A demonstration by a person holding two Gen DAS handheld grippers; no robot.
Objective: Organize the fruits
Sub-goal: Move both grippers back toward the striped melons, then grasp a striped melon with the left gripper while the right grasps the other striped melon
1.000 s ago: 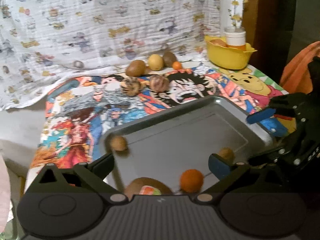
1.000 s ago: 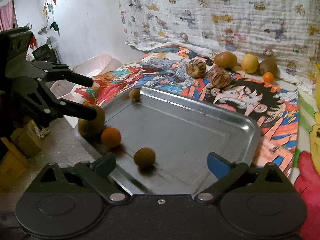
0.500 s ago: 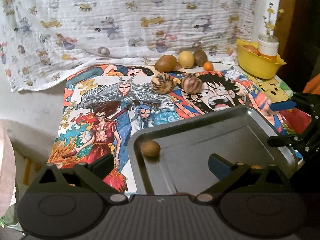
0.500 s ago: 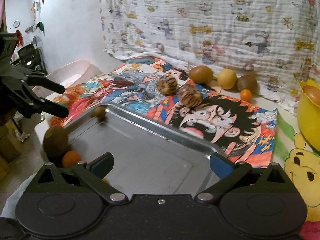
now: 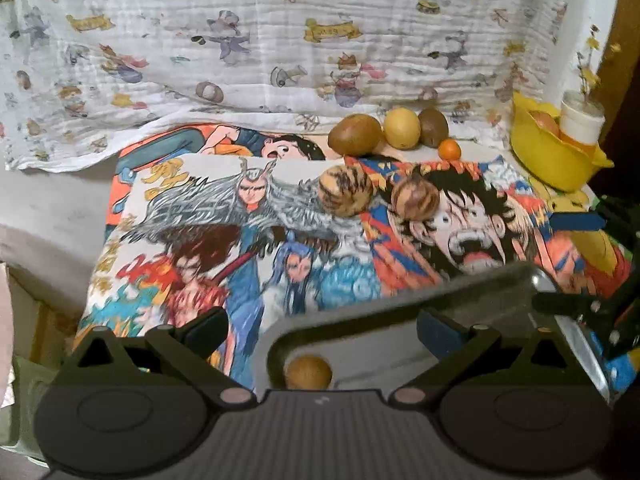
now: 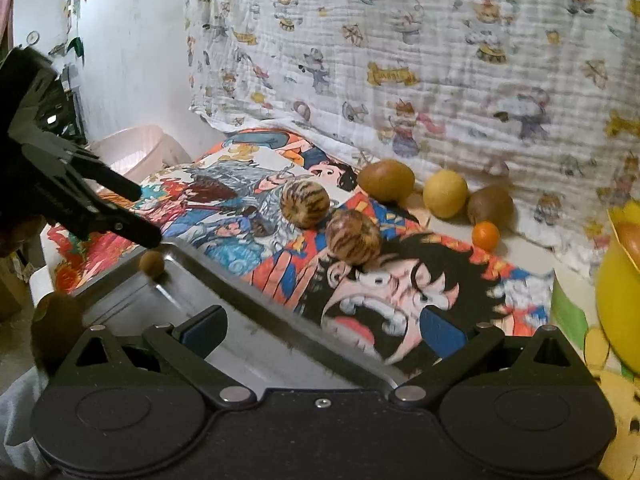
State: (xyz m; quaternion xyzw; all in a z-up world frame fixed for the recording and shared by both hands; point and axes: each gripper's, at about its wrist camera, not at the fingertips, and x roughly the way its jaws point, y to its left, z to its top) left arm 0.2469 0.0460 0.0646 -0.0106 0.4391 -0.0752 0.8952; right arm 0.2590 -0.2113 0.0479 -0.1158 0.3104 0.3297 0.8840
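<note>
A grey metal tray lies at the near edge of the cartoon-print table. A small brown fruit sits in its far left corner; a kiwi rests at its left edge. On the cloth lie two striped round fruits, and behind them a brown kiwi, a yellow lemon, a dark kiwi and a small orange. My left gripper is open and empty over the tray's left corner. My right gripper is open and empty over the tray's far rim.
A yellow bowl with fruit and a white cup stands at the back right. A cartoon-print sheet hangs behind the table. A pale basin sits off the table's left end.
Both grippers have pulled back and lifted their view from the tray toward the fruits at the back. The orange and brown fruits at the tray's near side have dropped out of view.
</note>
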